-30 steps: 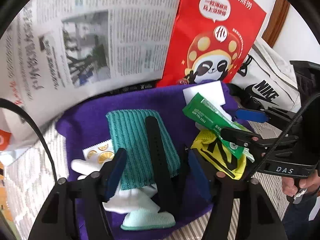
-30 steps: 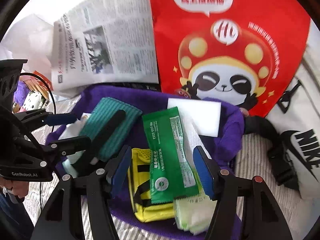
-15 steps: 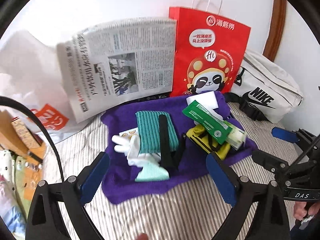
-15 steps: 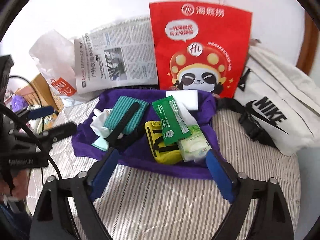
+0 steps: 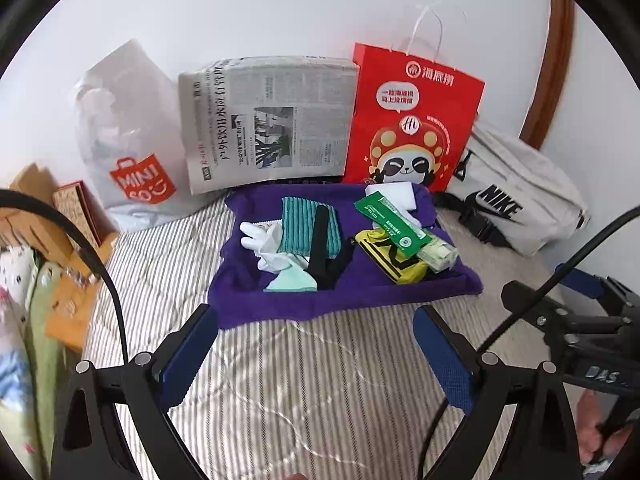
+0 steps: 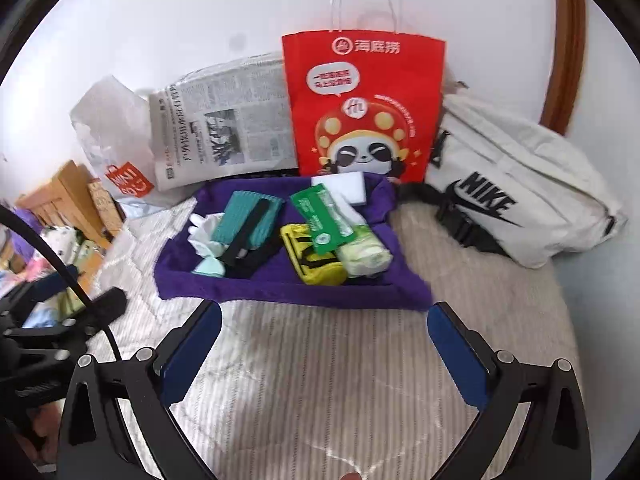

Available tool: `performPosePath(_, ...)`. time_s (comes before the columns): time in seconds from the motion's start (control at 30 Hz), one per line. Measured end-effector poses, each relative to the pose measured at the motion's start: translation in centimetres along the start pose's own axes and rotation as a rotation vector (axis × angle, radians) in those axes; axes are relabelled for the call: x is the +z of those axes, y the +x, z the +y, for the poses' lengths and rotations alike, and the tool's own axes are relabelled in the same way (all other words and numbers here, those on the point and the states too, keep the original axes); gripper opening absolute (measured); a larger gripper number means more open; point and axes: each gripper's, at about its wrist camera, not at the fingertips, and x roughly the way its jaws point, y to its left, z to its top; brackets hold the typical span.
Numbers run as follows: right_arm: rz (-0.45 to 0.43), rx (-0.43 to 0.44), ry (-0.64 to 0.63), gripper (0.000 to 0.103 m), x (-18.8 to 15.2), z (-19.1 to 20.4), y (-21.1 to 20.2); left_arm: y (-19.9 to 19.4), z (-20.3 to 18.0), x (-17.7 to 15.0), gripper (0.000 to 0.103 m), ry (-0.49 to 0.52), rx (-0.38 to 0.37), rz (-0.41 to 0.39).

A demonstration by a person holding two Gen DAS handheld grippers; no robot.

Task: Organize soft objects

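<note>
Soft objects [image 5: 320, 236] overlap on purple cloth [image 5: 344, 288], partly hiding one another.

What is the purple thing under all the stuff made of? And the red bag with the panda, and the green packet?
The purple mat looks like soft, fuzzy fabric, perhaps towel cloth: matte, with rumpled edges. The red panda bag looks like smooth, stiff paper: it stands upright with sharp creases and thin white cord handles. The green packet seems to be plastic film: flat, printed and slightly glossy.

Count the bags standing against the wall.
3: a white plastic bag on the left, a red paper bag in the middle beside the newspaper, and a white Nike bag on the right. Others may be hidden behind them.
</note>
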Motion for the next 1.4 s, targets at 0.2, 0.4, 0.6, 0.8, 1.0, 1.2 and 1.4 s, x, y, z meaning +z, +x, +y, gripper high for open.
performPosePath(0.2,-0.005,0.034,0.006,0.102,-1.2,-0.2,-0.8,-0.6,-0.4,-0.7,0.098,0.005,0.042,0.003)
performPosePath(0.4,-0.011,0.022,0.009,0.102,-1.7,-0.5,-1.5,-0.9,-1.2,-1.1,0.098,0.030,0.041,0.001)
performPosePath(0.6,-0.021,-0.015,0.039,0.102,-2.0,-1.6,-2.2,-1.0,-1.6,-1.4,0.098,0.039,0.035,0.003)
performPosePath(0.8,-0.029,-0.024,0.049,0.102,-2.0,-2.1,-2.6,-1.2,-1.7,-1.5,0.098,0.037,0.038,0.008)
performPosePath(1.0,-0.034,-0.026,0.052,0.102,-2.1,-2.3,-2.9,-1.1,-1.8,-1.6,0.098,0.042,0.059,0.012)
performPosePath(1.2,-0.025,-0.030,0.046,0.102,-2.2,-2.2,-2.7,-1.0,-1.7,-1.7,0.098,0.042,0.064,0.022)
performPosePath(1.4,-0.025,-0.029,0.044,0.102,-2.2,-2.0,-2.8,-0.9,-1.7,-1.7,0.098,0.043,0.072,0.023)
